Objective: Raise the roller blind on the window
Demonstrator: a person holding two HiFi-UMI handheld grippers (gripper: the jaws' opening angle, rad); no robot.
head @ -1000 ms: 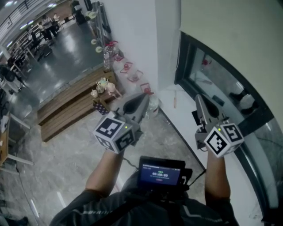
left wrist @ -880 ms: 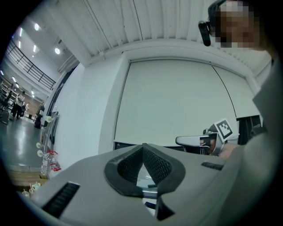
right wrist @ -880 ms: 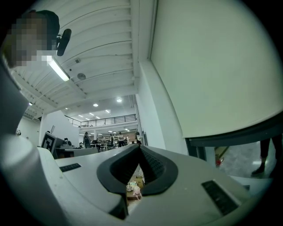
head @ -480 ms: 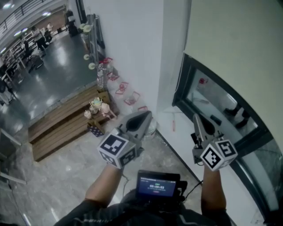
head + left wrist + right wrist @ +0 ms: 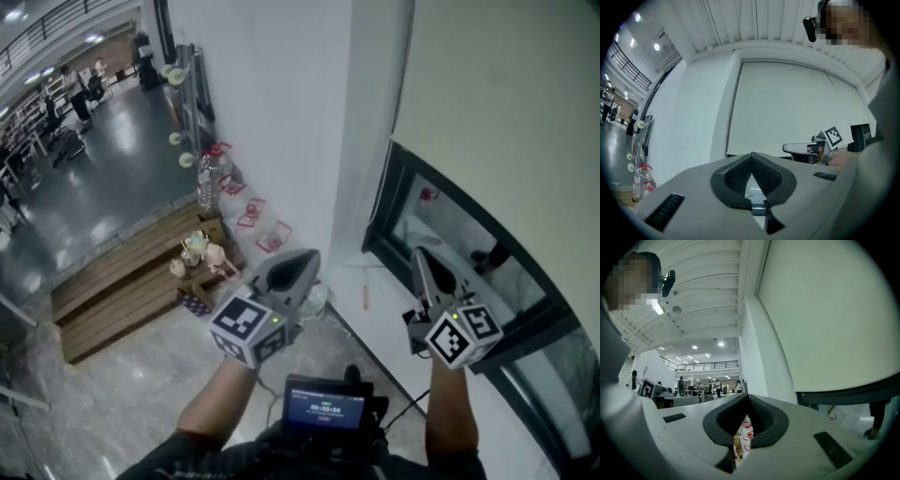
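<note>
Left gripper: your left gripper (image 5: 751,157) has its jaws pressed together at the tips, with nothing between the ribbed pads. In the head view it is level and points towards the white wall (image 5: 272,112).
Right gripper: your right gripper (image 5: 747,399) has its jaws closed tip to tip and is empty. It is level, near the window and apart from the blind.
Roller blind: the roller blind (image 5: 506,94) is a pale sheet covering the upper part of the window. Its lower edge is above and ahead of both grippers, and neither gripper touches it.
Window: the window (image 5: 441,225) shows its dark frame and bare glass below the blind's edge, to the right of your right gripper.
Sill: the white sill (image 5: 389,309) runs below the frame, between the two grippers.
Wooden steps: the wooden steps (image 5: 122,272) lie at lower left against the wall, with small figurines (image 5: 197,253) on them and a water bottle (image 5: 204,183) just beyond.
Chest screen: the chest screen (image 5: 323,410) is lit, low in the head view between your forearms.
</note>
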